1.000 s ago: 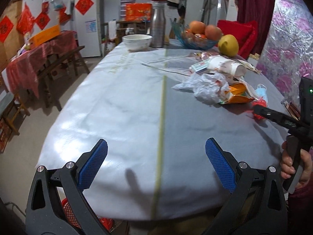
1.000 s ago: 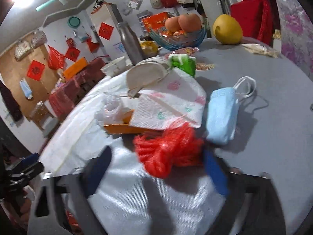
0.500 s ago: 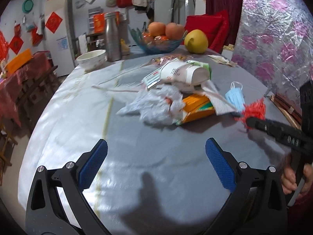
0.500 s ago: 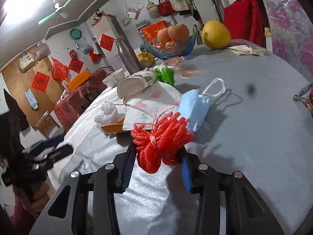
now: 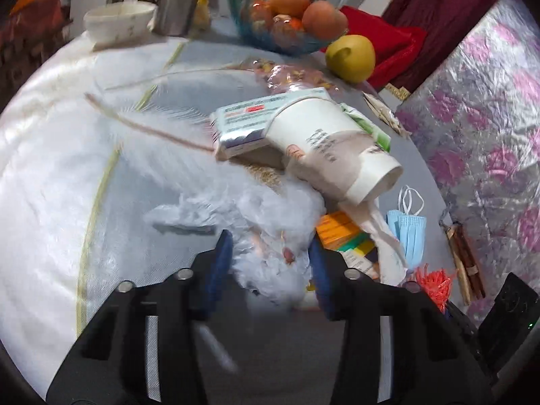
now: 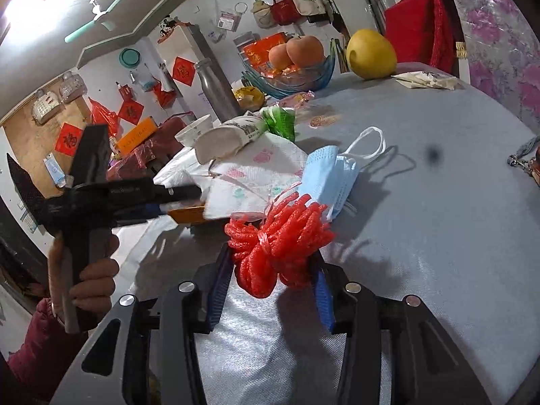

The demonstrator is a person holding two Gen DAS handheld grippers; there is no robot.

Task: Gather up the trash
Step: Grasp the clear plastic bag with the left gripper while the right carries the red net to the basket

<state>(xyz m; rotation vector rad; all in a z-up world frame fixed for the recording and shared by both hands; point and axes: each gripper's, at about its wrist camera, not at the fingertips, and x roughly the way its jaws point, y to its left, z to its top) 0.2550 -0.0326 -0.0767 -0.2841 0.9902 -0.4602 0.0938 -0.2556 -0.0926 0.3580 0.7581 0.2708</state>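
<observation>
left gripper [image 5: 270,256] jaws were closing around the white plastic bag [image 5: 270,222] beside the paper cup [image 5: 334,148]; right gripper [image 6: 271,270] jaws clamped the red netting [image 6: 276,236] near that cup, on the table [image 6: 438,236].

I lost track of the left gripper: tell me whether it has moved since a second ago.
Yes. The left gripper has moved across the table towards the fruit bowl, and its closing jaws now flank the crumpled white plastic bag.
</observation>
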